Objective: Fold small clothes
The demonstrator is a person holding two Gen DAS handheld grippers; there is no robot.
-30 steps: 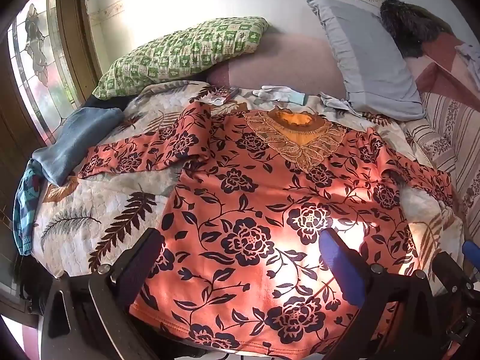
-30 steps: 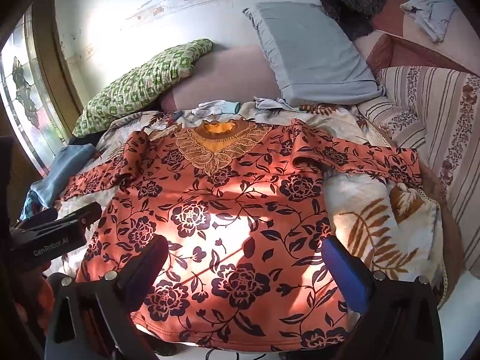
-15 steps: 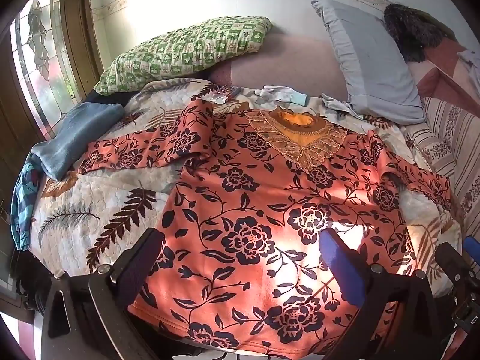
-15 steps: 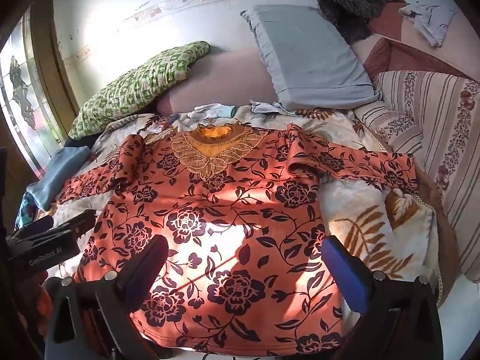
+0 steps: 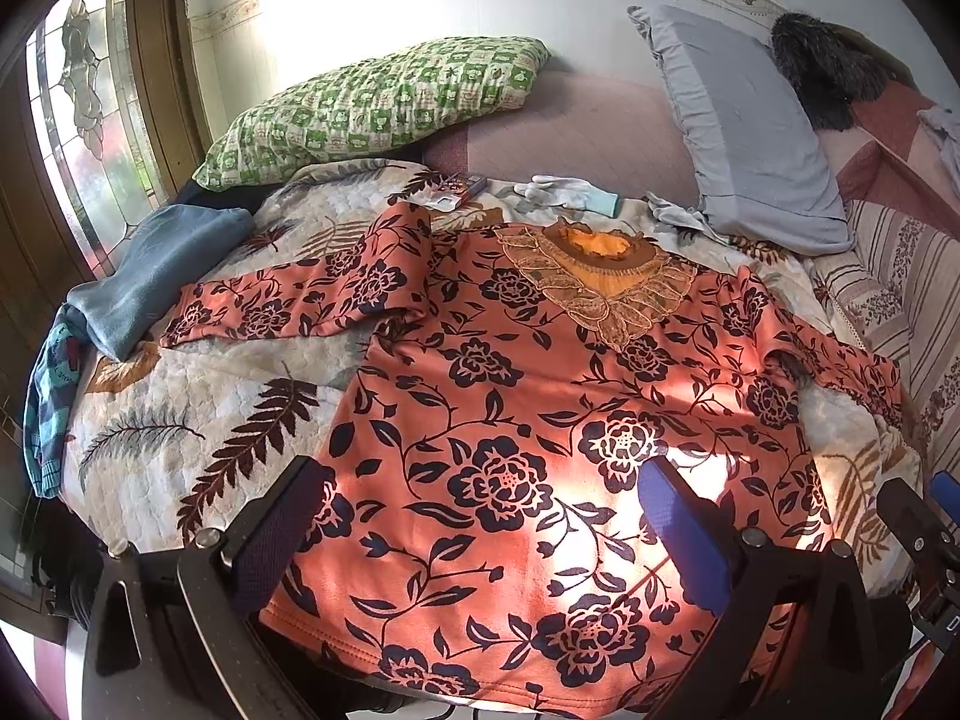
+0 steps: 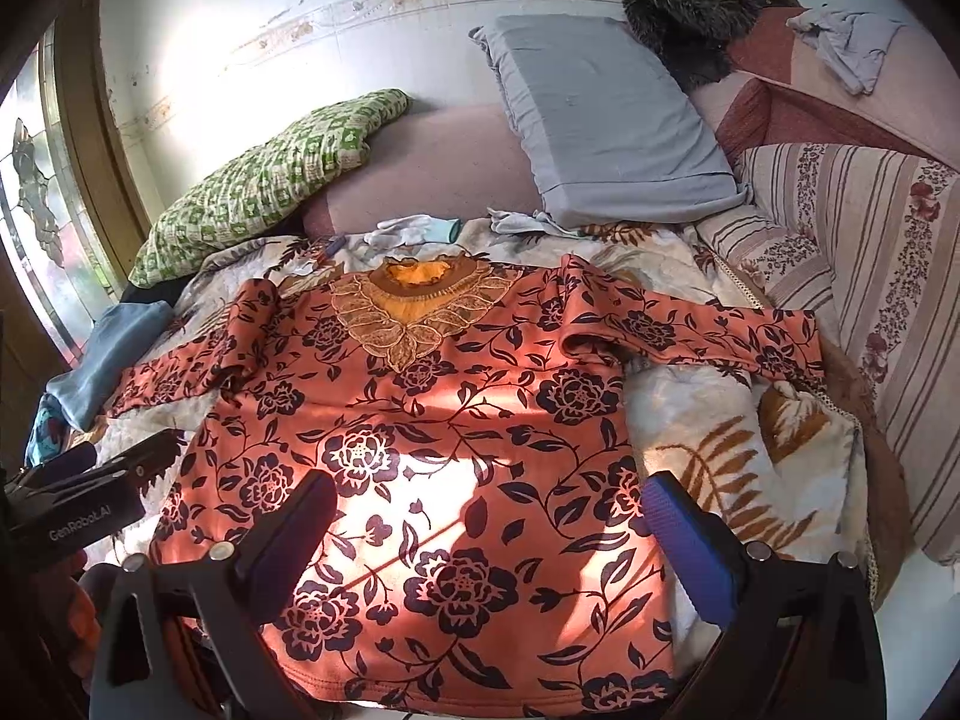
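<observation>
Both sets of tongs stand wide with nothing between their fingers: the left tongs (image 5: 480, 516) hang over the lower left part of the orange floral top (image 5: 540, 420), and the right tongs (image 6: 486, 522) hang over its lower right part, neither one touching the cloth as far as the views show. That top lies face up and spread flat on the bed (image 5: 198, 402), over a cream quilt printed with brown leaves, its hem nearest the cameras and its lace-trimmed neckline (image 6: 414, 306) toward the far pillows. One sleeve, the left sleeve (image 5: 288, 306), reaches out toward a blue garment (image 5: 150, 276) at the bed's edge, with its shoulder part bunched into a raised fold; the right sleeve (image 6: 690, 330) lies out toward the striped cushion (image 6: 870, 252), also a little humped at the armpit. I judge the spreading step to be done and the folding not yet begun, since no part of the body is turned over on itself. My guess at the next move is a sleeve fold: each pair of tongs would need to travel outward to a cuff or shoulder seam, pinch only the top's own layers and not the quilt beneath, and carry the sleeve inward across the chest, flattening the humps on the way.
</observation>
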